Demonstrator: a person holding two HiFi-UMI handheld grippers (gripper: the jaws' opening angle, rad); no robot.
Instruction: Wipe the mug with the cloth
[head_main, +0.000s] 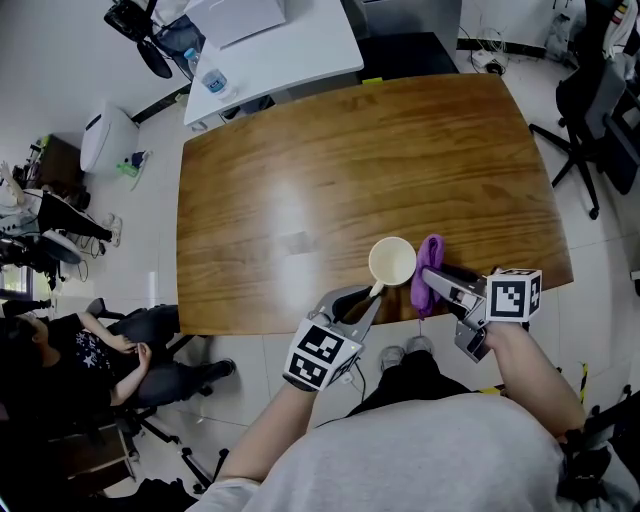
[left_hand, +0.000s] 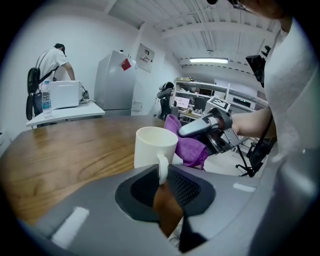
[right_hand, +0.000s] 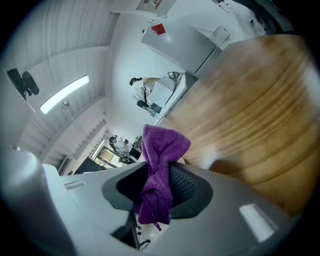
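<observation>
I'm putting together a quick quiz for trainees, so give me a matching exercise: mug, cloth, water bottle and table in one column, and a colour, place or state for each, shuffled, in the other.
Things
1. mug
2. cloth
3. water bottle
4. table

Descriptions
A. purple, pinched in the right gripper
B. brown wood grain
C. on the white desk
D. cream, handle clamped in the left gripper

Pairs: 1-D, 2-A, 3-C, 4-B
</observation>
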